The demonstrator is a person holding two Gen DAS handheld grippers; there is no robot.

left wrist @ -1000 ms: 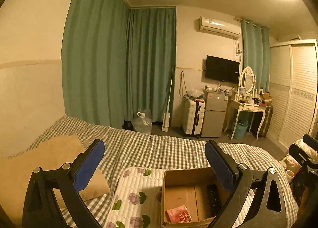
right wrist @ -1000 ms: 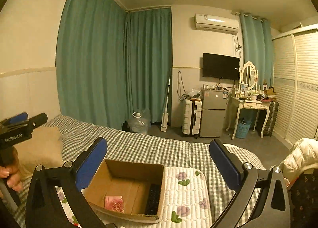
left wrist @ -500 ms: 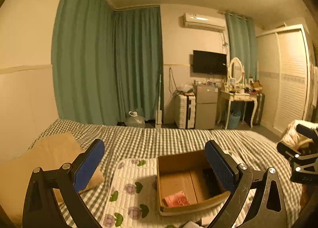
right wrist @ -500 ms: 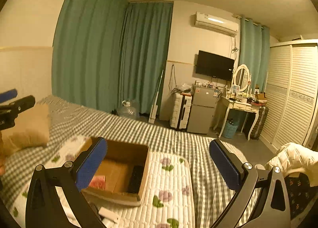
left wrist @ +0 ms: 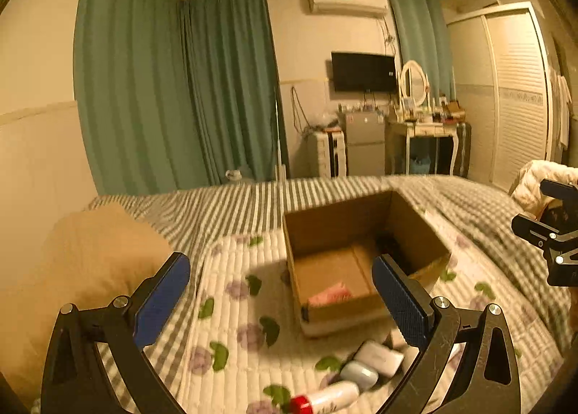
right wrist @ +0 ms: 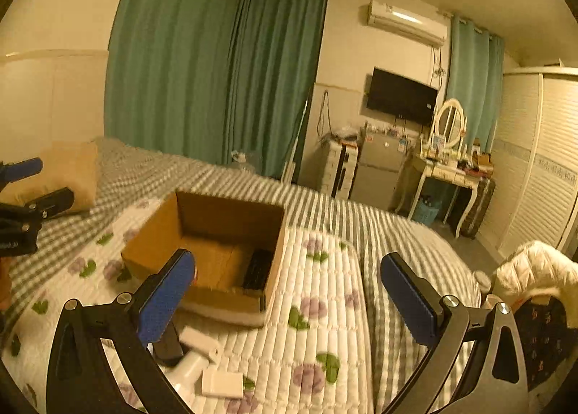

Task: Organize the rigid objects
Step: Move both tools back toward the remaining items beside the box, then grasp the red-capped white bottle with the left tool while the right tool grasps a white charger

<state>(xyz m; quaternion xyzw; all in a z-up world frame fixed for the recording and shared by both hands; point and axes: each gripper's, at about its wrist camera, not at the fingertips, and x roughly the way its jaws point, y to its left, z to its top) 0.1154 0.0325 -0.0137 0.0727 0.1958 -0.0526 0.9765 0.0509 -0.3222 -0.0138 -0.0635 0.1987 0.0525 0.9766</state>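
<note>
An open cardboard box (left wrist: 361, 233) (right wrist: 216, 230) sits on a white floral quilted mat (left wrist: 238, 305) (right wrist: 318, 323) on the bed. Inside lie a pink packet (left wrist: 330, 294) and a black remote (right wrist: 257, 269). Loose items lie on the mat in front of the box: a white case (left wrist: 378, 358), a pale blue case (left wrist: 358, 375), a white tube with a red cap (left wrist: 325, 397), white blocks (right wrist: 221, 383) and a black object (right wrist: 168, 343). My left gripper (left wrist: 280, 291) is open and empty above the mat. My right gripper (right wrist: 289, 291) is open and empty right of the box.
A tan pillow (left wrist: 83, 262) lies at the left on the checked bedspread (left wrist: 224, 204). A white jacket (right wrist: 534, 269) lies at the bed's right edge. Green curtains, a fridge, a dressing table and a wardrobe stand beyond the bed.
Both grippers have tilted down and come lower toward the bed. The loose items in front of the box have come into view. Both stay open.
</note>
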